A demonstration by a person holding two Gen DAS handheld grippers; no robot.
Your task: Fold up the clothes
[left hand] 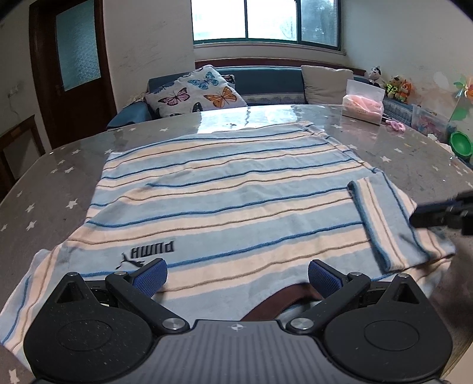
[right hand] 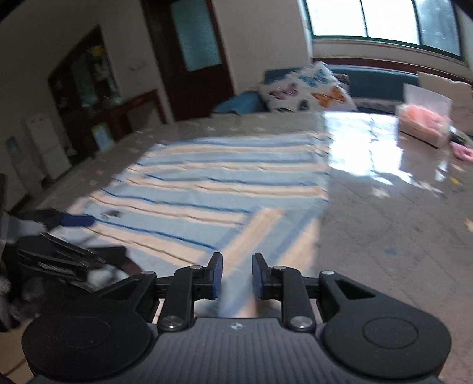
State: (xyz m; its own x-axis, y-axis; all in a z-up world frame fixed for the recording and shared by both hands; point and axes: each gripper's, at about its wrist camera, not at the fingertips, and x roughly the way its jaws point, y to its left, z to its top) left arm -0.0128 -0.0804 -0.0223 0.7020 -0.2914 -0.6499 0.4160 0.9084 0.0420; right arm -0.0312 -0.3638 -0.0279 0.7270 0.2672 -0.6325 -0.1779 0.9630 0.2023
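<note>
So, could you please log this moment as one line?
shirt: flat on table, right sleeve folded in | left gripper: open | right gripper: open

We are in a home's living room: a grey star-printed glossy table (left hand: 44, 189) fills the foreground, and at 12 o'clock a blue sofa (left hand: 266, 81) with a white butterfly-print cushion (left hand: 195, 91) sits under a green-framed window (left hand: 266, 22). At 10 o'clock we see a dark wooden door (left hand: 75, 68), and at 2 o'clock small plush toys (left hand: 397, 87).
</note>
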